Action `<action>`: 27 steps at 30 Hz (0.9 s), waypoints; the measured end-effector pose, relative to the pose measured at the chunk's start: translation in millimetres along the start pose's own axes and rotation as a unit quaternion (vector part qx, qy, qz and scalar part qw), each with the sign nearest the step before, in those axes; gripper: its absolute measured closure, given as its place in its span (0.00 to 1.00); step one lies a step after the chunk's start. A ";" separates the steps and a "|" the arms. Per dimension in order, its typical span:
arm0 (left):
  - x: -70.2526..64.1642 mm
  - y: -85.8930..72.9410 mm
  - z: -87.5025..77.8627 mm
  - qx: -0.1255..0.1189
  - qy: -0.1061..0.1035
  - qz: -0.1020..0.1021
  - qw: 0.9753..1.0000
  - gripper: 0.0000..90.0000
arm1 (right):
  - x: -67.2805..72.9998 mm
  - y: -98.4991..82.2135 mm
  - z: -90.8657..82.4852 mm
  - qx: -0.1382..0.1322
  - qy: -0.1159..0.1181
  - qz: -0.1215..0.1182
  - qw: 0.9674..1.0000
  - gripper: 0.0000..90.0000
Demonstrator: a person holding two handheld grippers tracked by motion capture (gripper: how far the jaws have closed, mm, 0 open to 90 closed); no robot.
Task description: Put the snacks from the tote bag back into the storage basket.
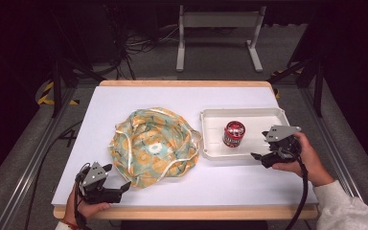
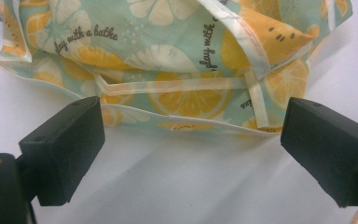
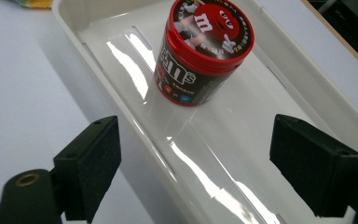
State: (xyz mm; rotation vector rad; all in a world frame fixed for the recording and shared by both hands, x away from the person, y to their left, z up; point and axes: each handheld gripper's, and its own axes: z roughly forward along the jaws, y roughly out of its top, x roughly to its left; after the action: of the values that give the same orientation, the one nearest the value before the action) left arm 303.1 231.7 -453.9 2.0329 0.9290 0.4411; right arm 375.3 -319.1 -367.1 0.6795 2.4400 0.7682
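A crumpled cloth bag (image 1: 153, 146) printed with orange slices on pale green lies in the middle of the white table. My left gripper (image 1: 117, 177) rests at the bag's near-left corner, open, its jaws facing the bag's hem (image 2: 168, 56) with bare table between them (image 2: 191, 140). To the right, a red-lidded M&M's can (image 1: 233, 133) stands upright in a white tray (image 1: 263, 117). My right gripper (image 1: 260, 144) hovers at the tray's near-right side and points left at the can (image 3: 200, 51). It is open, and its jaws (image 3: 196, 163) straddle the tray's rim (image 3: 74, 14) short of the can.
The wooden table edge (image 1: 182, 212) runs along the front, just below both hands. A black cable (image 1: 303, 201) trails from the right gripper. A white frame stand (image 1: 218, 21) and floor cables lie beyond the table's far edge.
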 end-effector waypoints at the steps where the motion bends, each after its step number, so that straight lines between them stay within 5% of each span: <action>1: 0.1 0.0 0.1 0.000 -0.001 0.000 1.000 0.08 | 0.8 -4.5 -1.5 -0.009 0.001 0.002 1.000 0.18; 19: -0.7 -0.1 -0.3 0.000 0.000 0.000 1.000 0.08 | 16.3 -38.1 -3.1 -0.032 -0.019 0.009 0.999 0.14; 27: -0.3 -0.2 -0.2 0.000 -0.001 0.001 1.000 0.08 | 21.3 -54.7 -4.8 -0.064 -0.033 0.033 0.997 0.13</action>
State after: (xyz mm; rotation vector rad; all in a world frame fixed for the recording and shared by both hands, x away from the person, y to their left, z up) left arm 302.7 231.6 -454.0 2.0346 0.9273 0.4403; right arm 339.6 -347.8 -404.1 0.7266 2.2964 0.9042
